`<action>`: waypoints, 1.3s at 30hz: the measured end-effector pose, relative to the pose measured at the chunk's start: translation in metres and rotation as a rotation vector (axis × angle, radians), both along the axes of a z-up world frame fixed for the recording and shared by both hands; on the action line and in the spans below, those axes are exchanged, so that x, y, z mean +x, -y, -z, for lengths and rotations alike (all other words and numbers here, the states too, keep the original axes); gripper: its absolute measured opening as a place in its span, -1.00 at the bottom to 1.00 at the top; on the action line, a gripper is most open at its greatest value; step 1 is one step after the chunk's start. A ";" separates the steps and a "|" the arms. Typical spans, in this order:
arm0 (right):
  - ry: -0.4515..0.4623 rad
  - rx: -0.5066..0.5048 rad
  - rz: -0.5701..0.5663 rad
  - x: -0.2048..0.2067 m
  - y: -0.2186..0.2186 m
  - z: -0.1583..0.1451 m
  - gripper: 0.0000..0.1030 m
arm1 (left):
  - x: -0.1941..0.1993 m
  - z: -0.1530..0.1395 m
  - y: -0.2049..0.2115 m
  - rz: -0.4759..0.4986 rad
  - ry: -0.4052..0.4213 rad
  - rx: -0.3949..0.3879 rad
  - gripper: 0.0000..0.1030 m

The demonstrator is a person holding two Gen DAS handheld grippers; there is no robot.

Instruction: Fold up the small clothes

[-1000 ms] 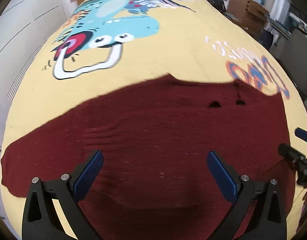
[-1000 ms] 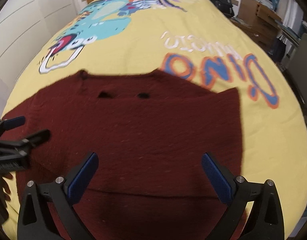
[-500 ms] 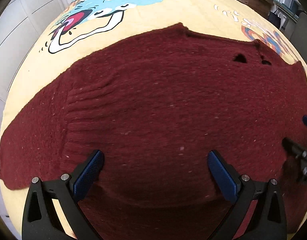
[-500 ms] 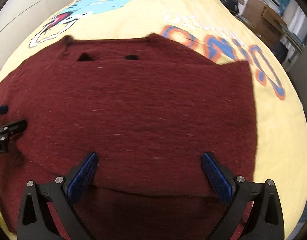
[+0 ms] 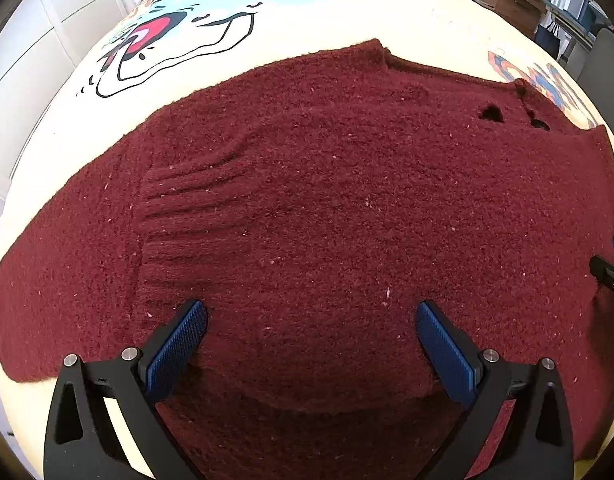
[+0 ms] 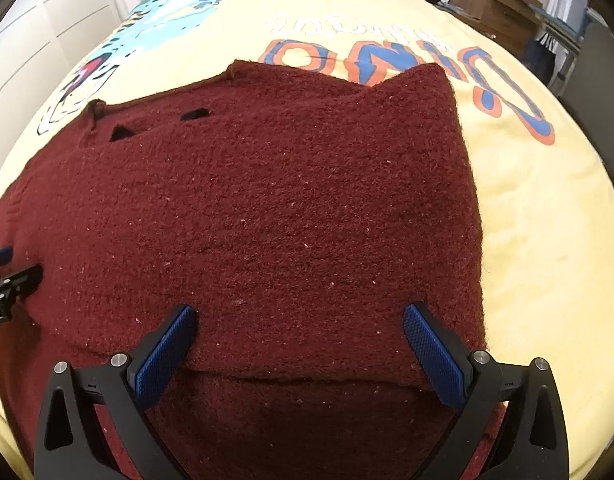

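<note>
A dark red knitted sweater (image 5: 327,208) is spread flat on a yellow bedspread (image 6: 547,240) printed with a cartoon dinosaur (image 5: 195,20) at 11 o'clock and lettering (image 6: 407,56) at 1 o'clock. The left gripper (image 5: 311,320) is held low over the sweater's near part, jaws wide, nothing between them. The right gripper (image 6: 299,320) is likewise wide and empty, at the sweater's right side.

The folding is judged partly done: in the right view a straight folded edge (image 6: 299,378) runs across at 6 o'clock, an upper layer lying over a lower one, and a ribbed cuff (image 5: 179,200) is seen laid across the body at 9 o'clock. Further folds are judged to remain, since the garment is spread wide.

The near hem is cut off behind the grippers. Whether the pads touch the knit cannot be told. Two dark gaps (image 5: 491,114) near the collar cannot be identified
</note>
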State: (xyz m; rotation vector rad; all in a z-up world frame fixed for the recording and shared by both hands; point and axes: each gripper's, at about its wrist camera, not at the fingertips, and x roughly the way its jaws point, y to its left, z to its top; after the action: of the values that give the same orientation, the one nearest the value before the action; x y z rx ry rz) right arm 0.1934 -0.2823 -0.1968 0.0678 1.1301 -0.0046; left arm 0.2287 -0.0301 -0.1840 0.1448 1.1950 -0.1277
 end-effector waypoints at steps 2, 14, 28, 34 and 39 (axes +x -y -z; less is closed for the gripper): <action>0.006 -0.008 0.003 -0.002 -0.003 -0.001 0.99 | 0.001 0.000 0.000 0.007 0.005 0.005 0.99; 0.100 -0.018 0.023 -0.030 -0.019 -0.069 0.99 | -0.014 -0.038 -0.029 -0.035 0.047 -0.110 0.98; 0.131 -0.017 0.037 -0.079 -0.024 -0.111 0.99 | -0.056 -0.071 -0.243 -0.503 0.058 -0.100 0.98; 0.099 -0.031 0.071 -0.085 -0.017 -0.103 0.99 | -0.068 -0.058 -0.337 -0.762 0.010 -0.127 0.98; 0.059 -0.026 0.094 -0.086 -0.011 -0.093 0.99 | -0.072 -0.036 -0.392 -0.950 -0.058 -0.188 0.98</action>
State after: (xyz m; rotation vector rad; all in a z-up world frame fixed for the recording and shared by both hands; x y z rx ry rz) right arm 0.1076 -0.2710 -0.1039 0.0970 1.0668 -0.1009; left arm 0.1567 0.3617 -0.1485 -0.5957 1.1943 0.5910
